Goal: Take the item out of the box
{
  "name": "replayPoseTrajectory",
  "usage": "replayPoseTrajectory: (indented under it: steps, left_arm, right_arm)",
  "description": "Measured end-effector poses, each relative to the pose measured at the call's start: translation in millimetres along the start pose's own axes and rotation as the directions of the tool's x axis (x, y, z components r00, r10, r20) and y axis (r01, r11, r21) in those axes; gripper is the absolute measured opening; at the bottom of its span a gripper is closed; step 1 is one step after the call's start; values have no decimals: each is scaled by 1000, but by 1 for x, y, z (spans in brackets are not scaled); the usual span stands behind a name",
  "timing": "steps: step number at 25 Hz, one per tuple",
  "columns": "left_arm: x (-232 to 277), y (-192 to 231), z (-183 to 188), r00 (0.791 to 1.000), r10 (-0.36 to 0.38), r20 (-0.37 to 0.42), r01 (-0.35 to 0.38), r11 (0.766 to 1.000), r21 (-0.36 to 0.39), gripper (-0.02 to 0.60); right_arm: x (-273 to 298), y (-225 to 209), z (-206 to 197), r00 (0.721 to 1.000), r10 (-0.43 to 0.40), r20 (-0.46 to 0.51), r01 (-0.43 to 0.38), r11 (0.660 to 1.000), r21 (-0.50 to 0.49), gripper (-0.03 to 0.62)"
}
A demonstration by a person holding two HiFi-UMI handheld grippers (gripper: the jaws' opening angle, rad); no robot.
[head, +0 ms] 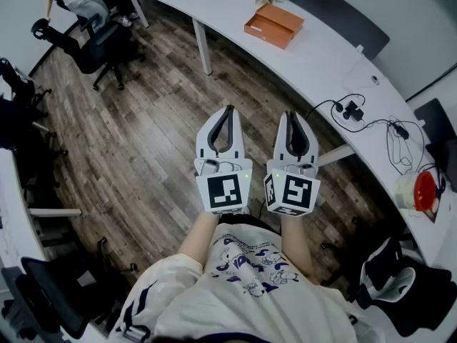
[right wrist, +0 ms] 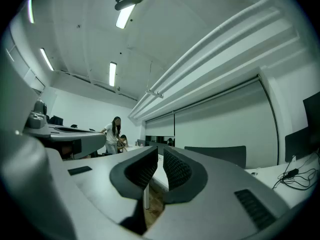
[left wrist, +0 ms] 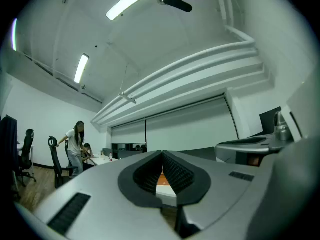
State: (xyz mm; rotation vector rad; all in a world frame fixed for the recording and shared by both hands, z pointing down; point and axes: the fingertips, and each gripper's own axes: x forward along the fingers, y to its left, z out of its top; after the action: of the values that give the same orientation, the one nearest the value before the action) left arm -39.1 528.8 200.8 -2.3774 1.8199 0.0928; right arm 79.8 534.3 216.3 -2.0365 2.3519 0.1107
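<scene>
A curved white desk point(head: 314, 56) edges a wood floor point(head: 143, 134) with black office chairs point(head: 100, 45) under strip lights point(left wrist: 135, 1).

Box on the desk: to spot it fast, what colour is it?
The box is orange, clearest in the head view.

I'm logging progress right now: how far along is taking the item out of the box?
Done: nothing yet. The orange box sits on the white table, well ahead of both grippers; whether it is open I cannot tell. In hand: nothing; the left gripper and right gripper hover over the wood floor, fingers together, empty. Left: reach the table, open the box if needed, lift the item out.
</scene>
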Motion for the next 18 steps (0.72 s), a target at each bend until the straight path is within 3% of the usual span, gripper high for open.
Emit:
replayPoseTrajectory:
  steps: [18]
  left_arm:
    - [6,-4,-5,999,35,0,-35,999,-7,18]
  right_arm:
    - [7,-4,-8,999,48,-7,-48,999,5,57]
